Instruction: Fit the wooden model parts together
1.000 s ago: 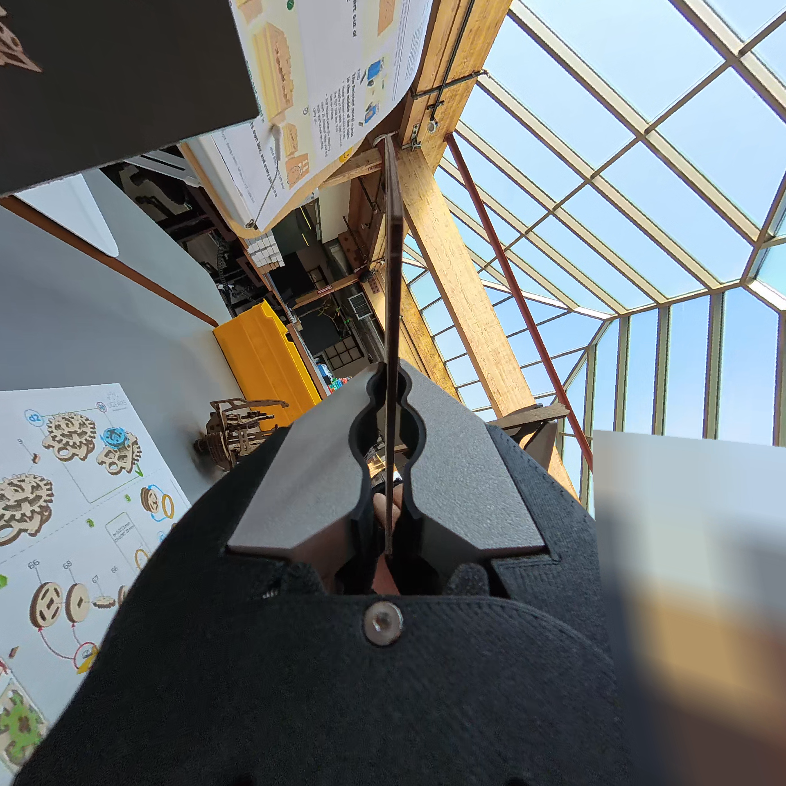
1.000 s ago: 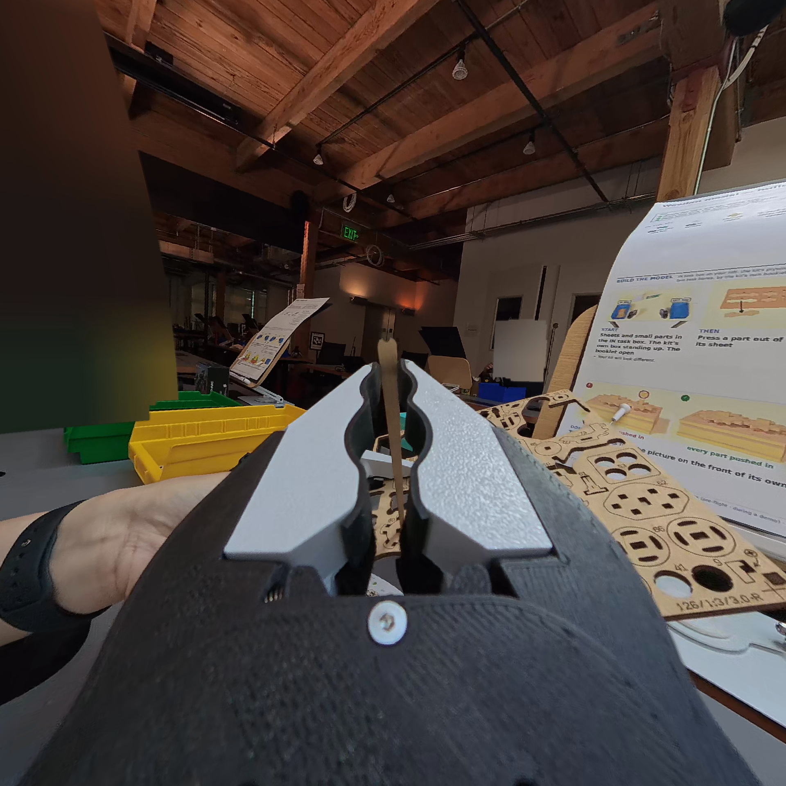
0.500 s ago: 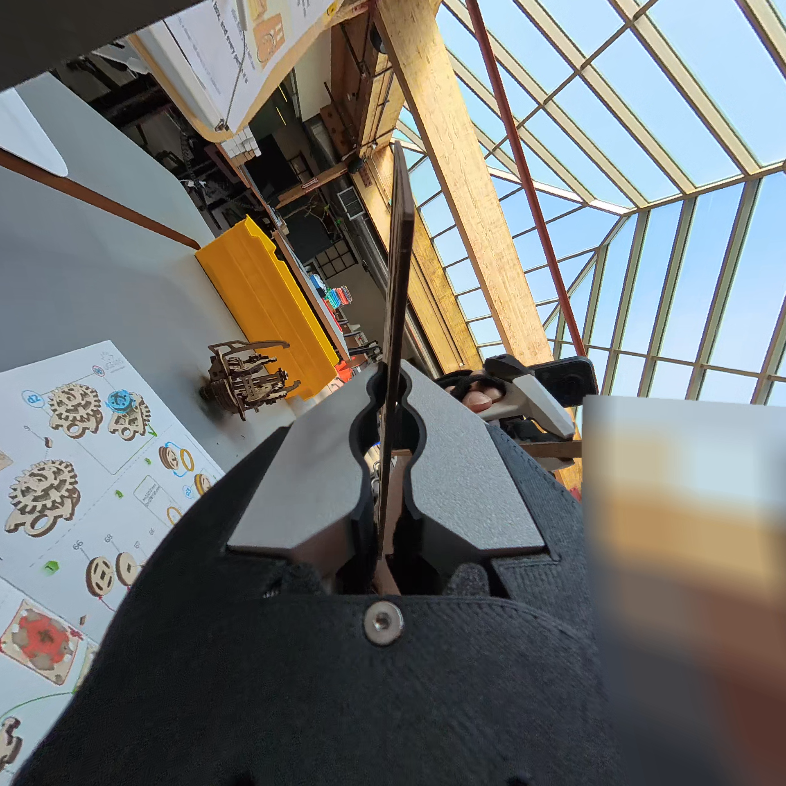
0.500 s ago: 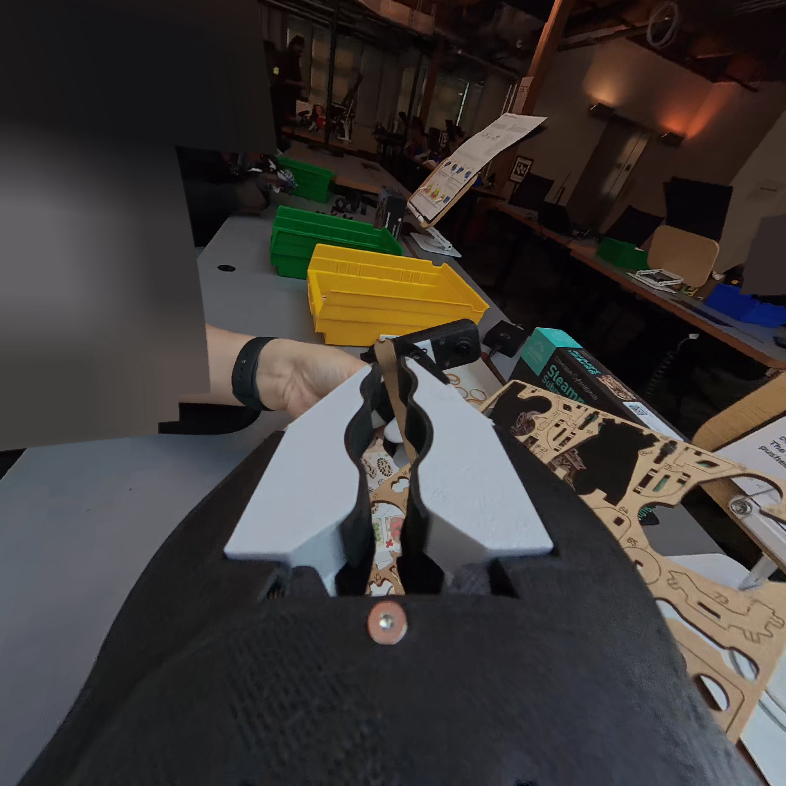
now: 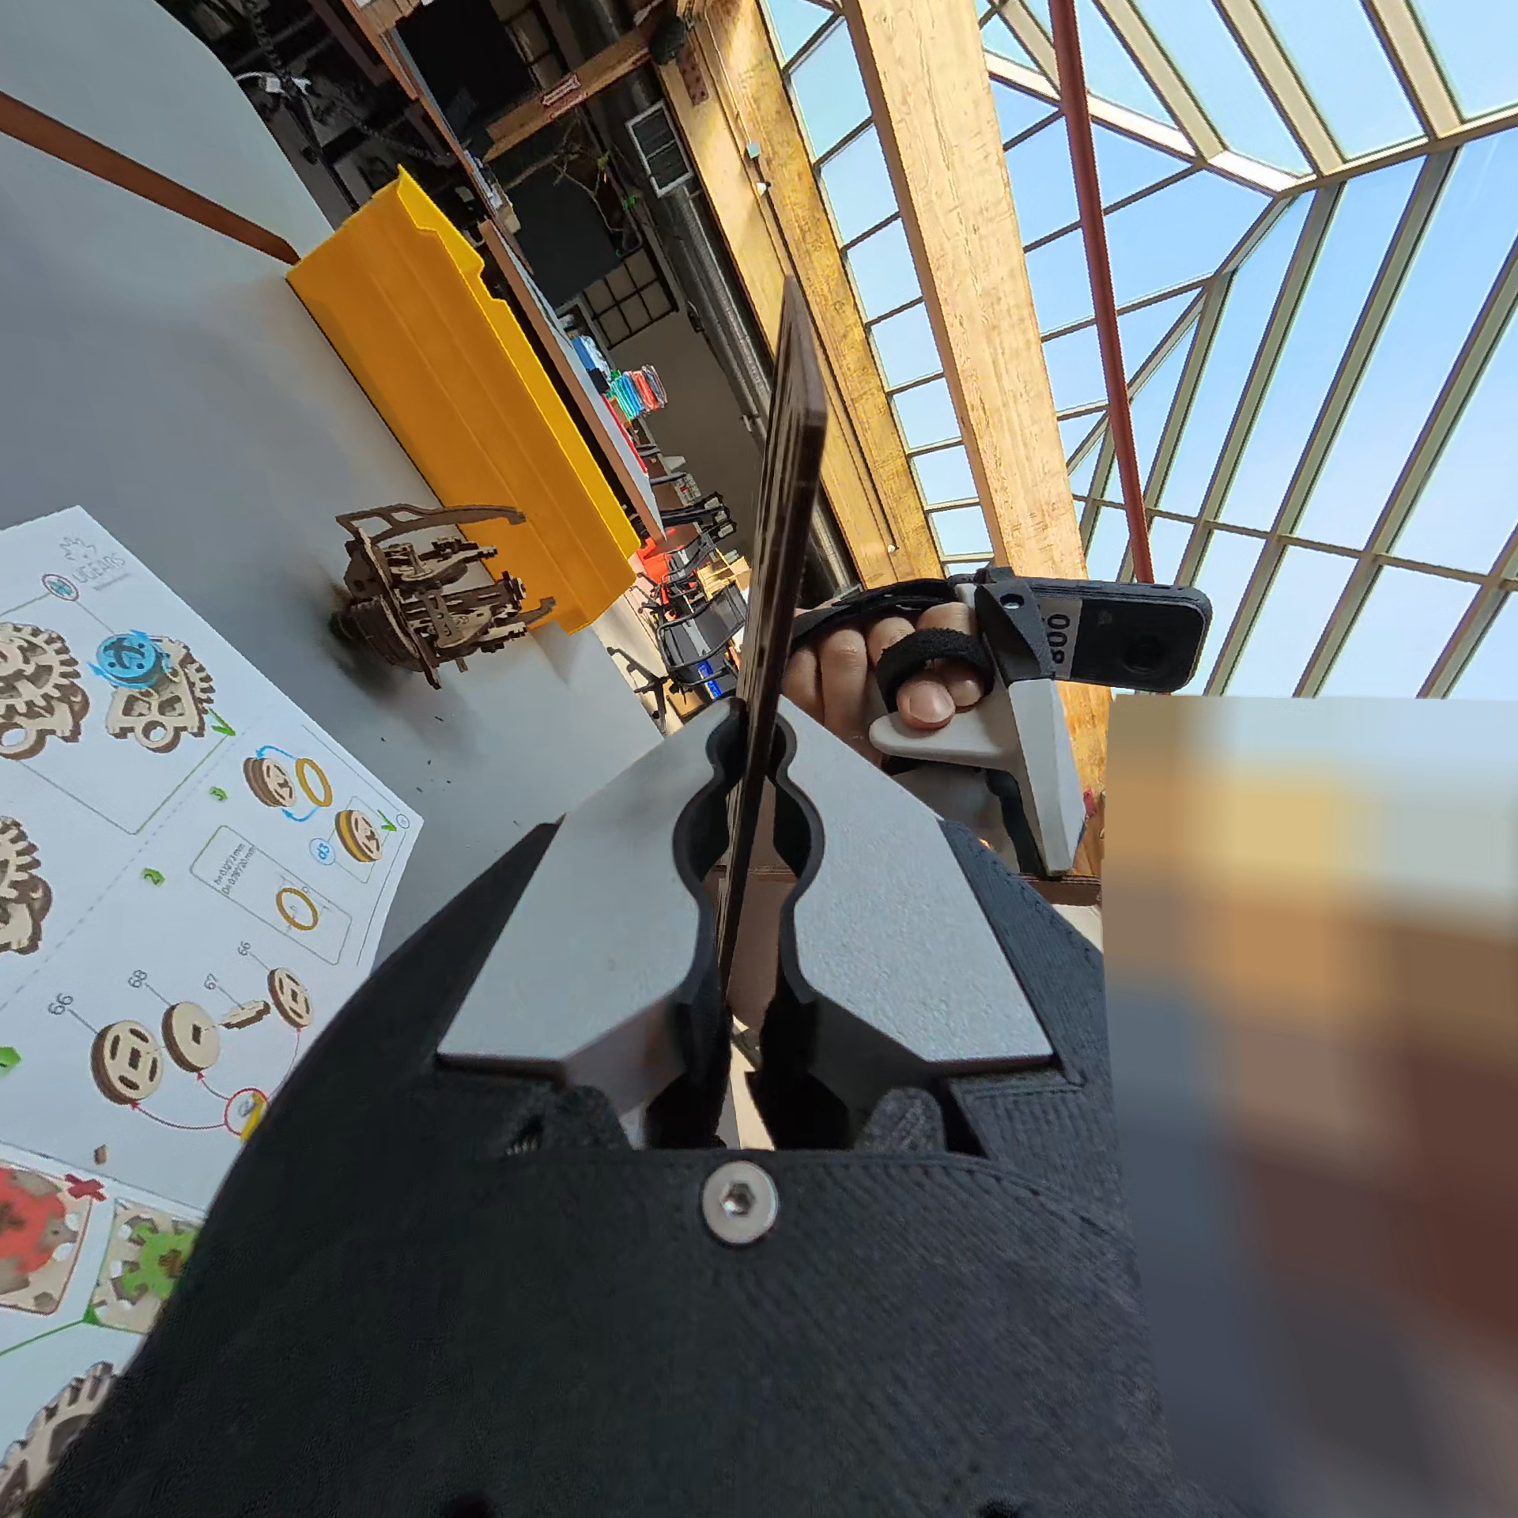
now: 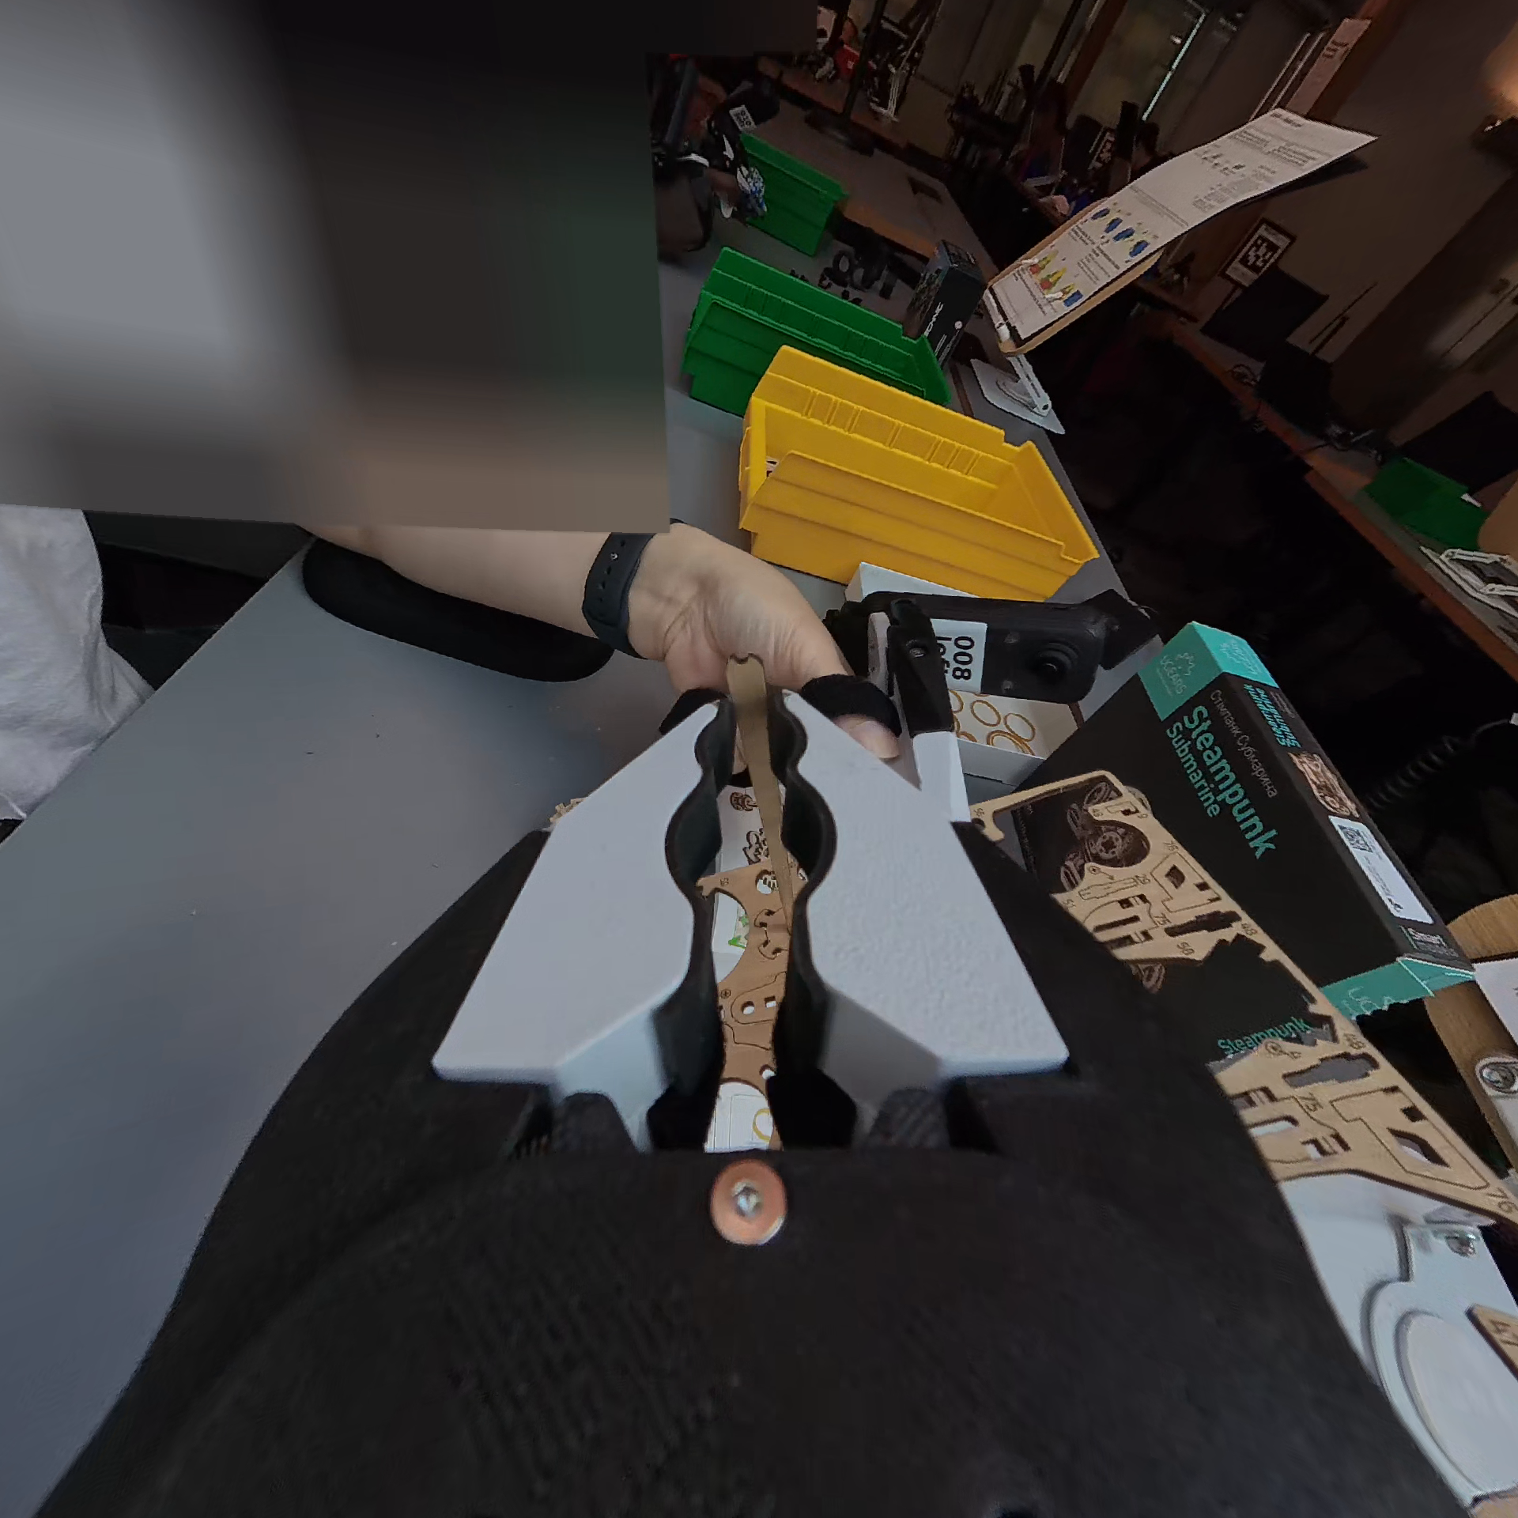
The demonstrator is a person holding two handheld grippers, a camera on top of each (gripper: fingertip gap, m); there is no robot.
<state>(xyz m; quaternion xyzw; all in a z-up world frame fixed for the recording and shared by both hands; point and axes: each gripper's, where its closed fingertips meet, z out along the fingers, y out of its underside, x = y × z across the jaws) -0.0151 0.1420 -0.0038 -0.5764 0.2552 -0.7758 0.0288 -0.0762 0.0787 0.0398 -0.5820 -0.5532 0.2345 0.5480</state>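
Observation:
My left gripper [image 5: 752, 727] is shut on a thin wooden sheet [image 5: 780, 509], seen edge-on and standing up from the jaws. The partly built wooden model [image 5: 427, 591] sits on the grey table to the left, apart from it. My right gripper [image 6: 752, 710] is shut on a narrow wooden part [image 6: 760, 739], also edge-on. In the right wrist view the cut-out wooden sheet [image 6: 1150, 903] stretches right, and a hand [image 6: 723, 608] holds the left gripper just beyond my jaws. In the left wrist view a hand [image 5: 903, 673] holds the right gripper close to the sheet.
An instruction booklet [image 5: 164, 821] lies on the table at left. A yellow bin [image 6: 887, 476] and a green bin [image 6: 788, 328] stand behind. A black box with teal ends [image 6: 1273, 821] lies under the sheet. A clipboard with a printed page [image 6: 1150, 213] stands at the far right.
Both views have tilted down toward the table. The right gripper with its part has come close to the sheet and now shows in the left wrist view. Both stay shut.

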